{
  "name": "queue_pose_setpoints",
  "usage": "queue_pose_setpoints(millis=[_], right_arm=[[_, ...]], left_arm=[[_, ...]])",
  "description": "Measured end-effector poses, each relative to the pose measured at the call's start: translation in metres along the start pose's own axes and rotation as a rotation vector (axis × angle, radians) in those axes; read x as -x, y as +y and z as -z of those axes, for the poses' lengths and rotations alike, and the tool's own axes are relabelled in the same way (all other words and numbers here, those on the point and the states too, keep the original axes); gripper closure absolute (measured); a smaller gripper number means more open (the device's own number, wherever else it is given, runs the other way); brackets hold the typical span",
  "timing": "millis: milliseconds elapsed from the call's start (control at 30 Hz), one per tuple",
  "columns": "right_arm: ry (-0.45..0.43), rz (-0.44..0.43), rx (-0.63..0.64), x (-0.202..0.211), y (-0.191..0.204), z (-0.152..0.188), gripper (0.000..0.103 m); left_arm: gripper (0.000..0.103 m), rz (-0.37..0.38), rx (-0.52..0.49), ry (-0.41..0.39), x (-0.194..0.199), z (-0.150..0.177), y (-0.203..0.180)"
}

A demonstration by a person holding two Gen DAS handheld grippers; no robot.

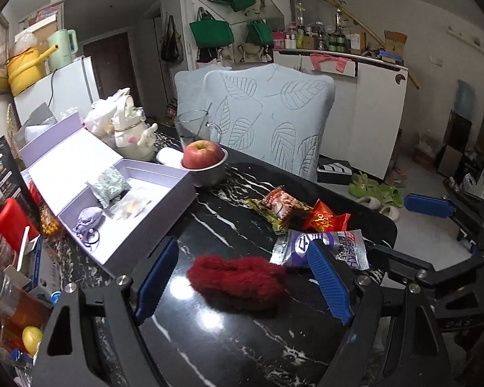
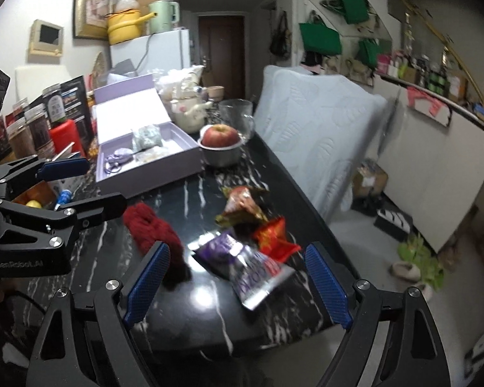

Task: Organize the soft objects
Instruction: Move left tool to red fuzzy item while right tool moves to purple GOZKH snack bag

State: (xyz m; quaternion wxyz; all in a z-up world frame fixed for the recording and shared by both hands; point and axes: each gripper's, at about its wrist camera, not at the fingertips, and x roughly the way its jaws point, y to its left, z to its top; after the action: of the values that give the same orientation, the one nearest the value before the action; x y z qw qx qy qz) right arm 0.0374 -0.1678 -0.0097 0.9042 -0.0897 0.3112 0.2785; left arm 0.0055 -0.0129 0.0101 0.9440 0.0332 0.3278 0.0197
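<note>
On the black marbled worktop (image 1: 229, 338), far left, an open lilac box (image 1: 164, 206) holds small pouches. A steel bowl (image 1: 209, 174) holds an apple (image 1: 203, 154). Nearer, a fuzzy red soft object (image 1: 238, 279) lies between the spread left tool (image 1: 242, 287); the right tool (image 2: 238, 287), also spread, frames a purple packet (image 2: 245, 267).

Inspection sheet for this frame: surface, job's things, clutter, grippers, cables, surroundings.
Surface: black marble table, glossy.
Job's things: red fuzzy item and three snack packets, purple packet nearest, loose; lavender box open, small pouches inside.
Clutter: apple in metal bowl, glass jug, ceramic figurine, jars.
Grippers: left gripper open around the red item; right gripper open above the purple packet.
Cables: dark cord down the fridge.
Surroundings: leaf-print chair, green bags, slippers.
</note>
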Motion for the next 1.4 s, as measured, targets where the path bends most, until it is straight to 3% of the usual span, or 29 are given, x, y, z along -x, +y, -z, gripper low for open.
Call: queue_pose_setpoints(millis=[300,633,867,1067,1167,1400], right_arm=[[0.026,-0.003,-0.065,-0.015,-0.026,0.011,0.016],[0.069,-0.019,-0.079,-0.044,-0.035,0.014,0.016],[0.098,-0.039,-0.083,-0.058,-0.033,0.016,0.016],[0.118,-0.058,-0.072,-0.067,-0.024,0.016,0.016],[0.12,-0.06,-0.055,-0.069,-0.02,0.018,0.016],[0.115,-0.078,-0.016,-0.079,-0.015,0.016,0.016]], left_arm=[[0.02,-0.097,0.007,0.029,-0.04,-0.002,-0.005],[0.02,-0.165,0.075,0.162,-0.08,0.026,0.024],[0.02,-0.081,0.152,0.201,-0.078,0.046,0.045],[0.02,-0.055,0.139,0.21,-0.069,0.06,0.044],[0.02,-0.048,0.136,0.207,-0.063,0.066,0.045],[0.02,0.051,0.159,0.161,-0.042,0.072,0.045]])
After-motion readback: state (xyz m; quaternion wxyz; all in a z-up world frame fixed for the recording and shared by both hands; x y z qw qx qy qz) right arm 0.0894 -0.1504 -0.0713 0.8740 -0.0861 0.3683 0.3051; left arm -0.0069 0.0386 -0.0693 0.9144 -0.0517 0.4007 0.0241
